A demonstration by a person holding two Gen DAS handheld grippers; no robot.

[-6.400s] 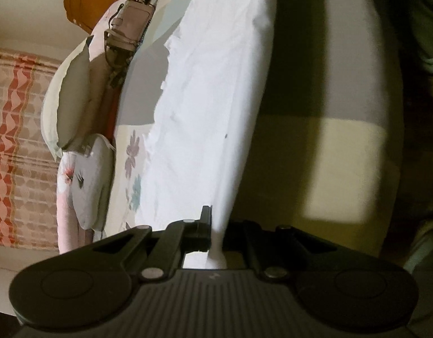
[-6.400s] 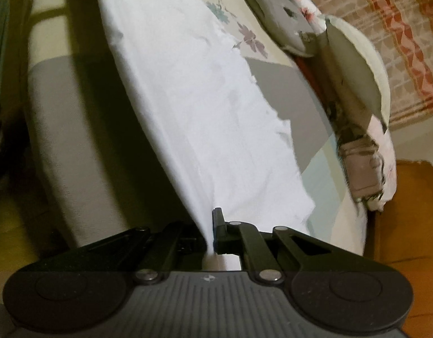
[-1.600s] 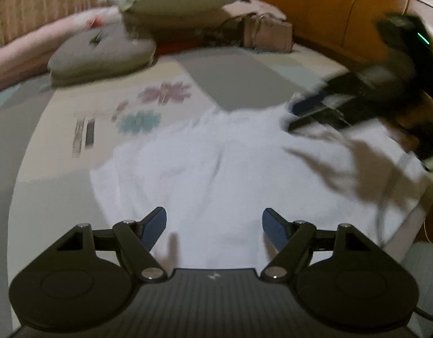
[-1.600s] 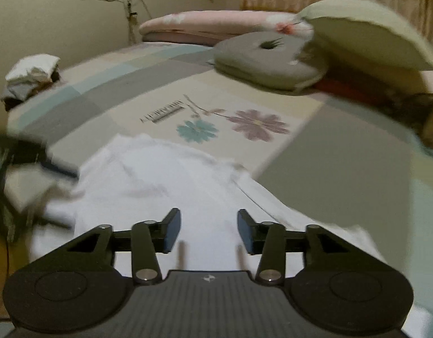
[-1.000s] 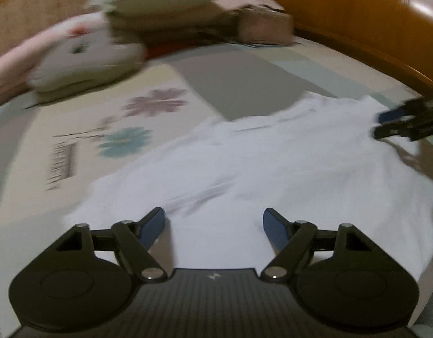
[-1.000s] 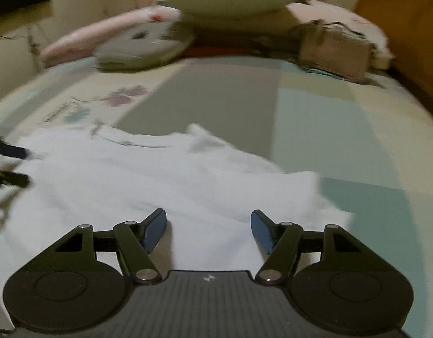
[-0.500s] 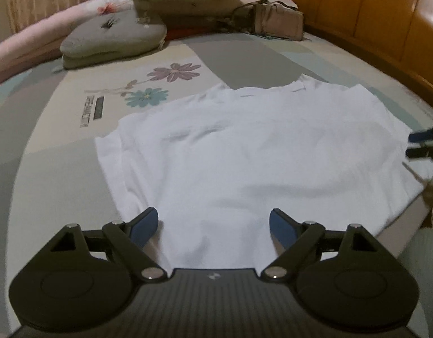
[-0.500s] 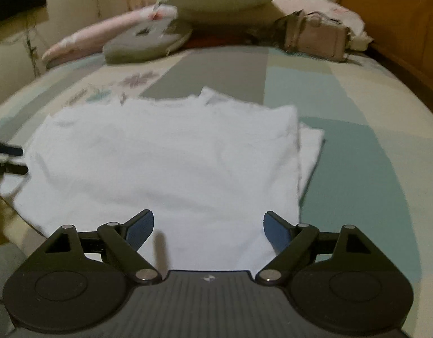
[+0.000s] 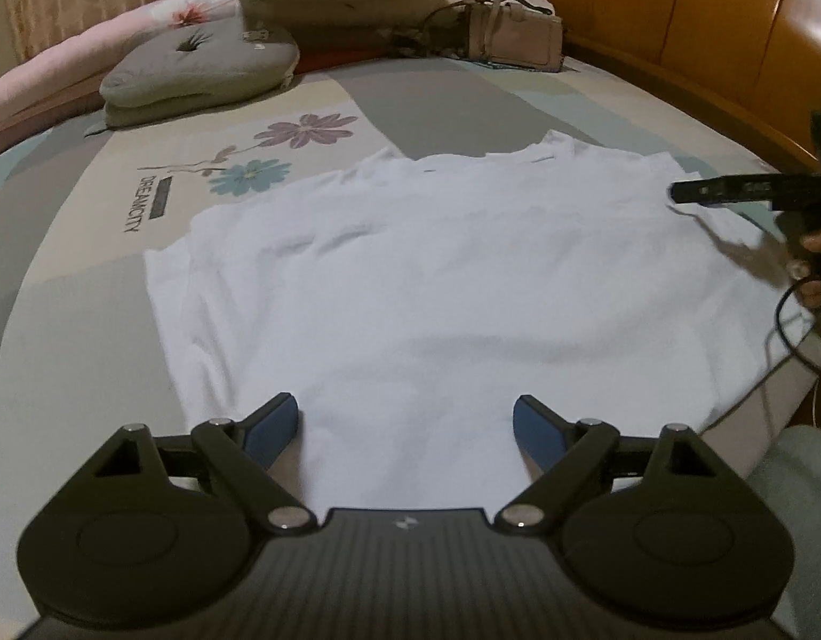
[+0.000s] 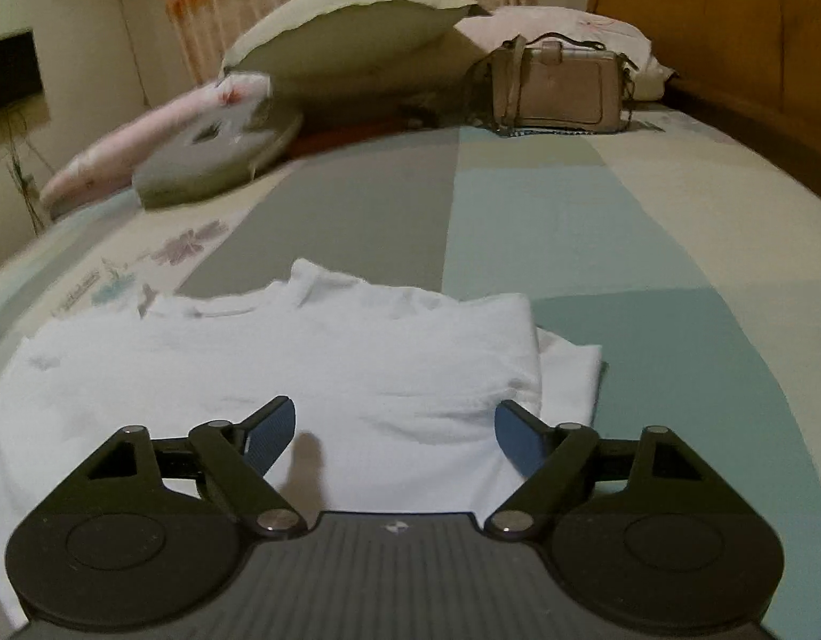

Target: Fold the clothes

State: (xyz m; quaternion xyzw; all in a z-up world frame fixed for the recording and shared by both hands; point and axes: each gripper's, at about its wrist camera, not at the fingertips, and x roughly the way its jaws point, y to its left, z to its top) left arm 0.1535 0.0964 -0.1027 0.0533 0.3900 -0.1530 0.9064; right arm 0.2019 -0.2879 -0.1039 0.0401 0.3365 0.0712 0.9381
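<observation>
White shirt (image 9: 453,288) lies flat on the bed (image 10: 597,224), collar away, with its side edges doubled under. Left tool (image 9: 405,421) and right tool (image 10: 394,421) hover above it, jaws spread wide, holding nothing. Crosswise folding remains.

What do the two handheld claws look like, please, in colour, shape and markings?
Both match: the left claw and right claw have black linkage arms with silver pivot pins, blue pads, and a ribbed dark grey body bearing a small pale logo. A thin dark cable hangs near the right one.
</observation>
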